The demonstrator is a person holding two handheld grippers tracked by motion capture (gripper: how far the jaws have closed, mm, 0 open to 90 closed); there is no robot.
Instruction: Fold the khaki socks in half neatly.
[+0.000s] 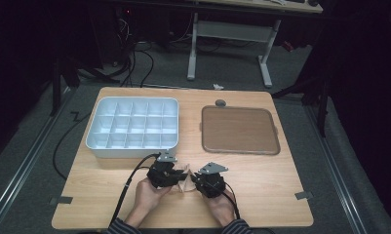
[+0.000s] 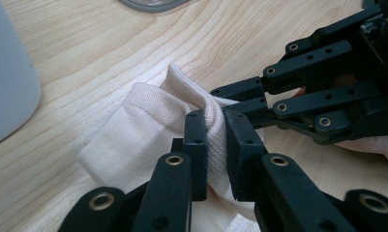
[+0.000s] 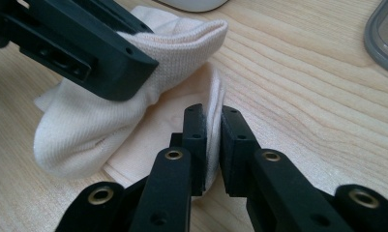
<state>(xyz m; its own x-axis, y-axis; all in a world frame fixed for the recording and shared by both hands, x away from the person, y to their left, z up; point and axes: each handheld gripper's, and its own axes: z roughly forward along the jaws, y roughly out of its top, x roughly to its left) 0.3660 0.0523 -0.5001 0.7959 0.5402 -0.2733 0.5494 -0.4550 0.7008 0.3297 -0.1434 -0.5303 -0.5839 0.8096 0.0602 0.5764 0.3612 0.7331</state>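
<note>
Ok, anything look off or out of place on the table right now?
Nothing stands out. Both grippers, left gripper and right gripper, pinch the cream sock, which is bunched but looks undamaged. The white divided box and brown tray sit square on the table.

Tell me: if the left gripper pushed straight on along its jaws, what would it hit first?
Probably the right gripper, whose tips meet the left gripper across the cream sock both are clamping; depth is hard to judge.
</note>
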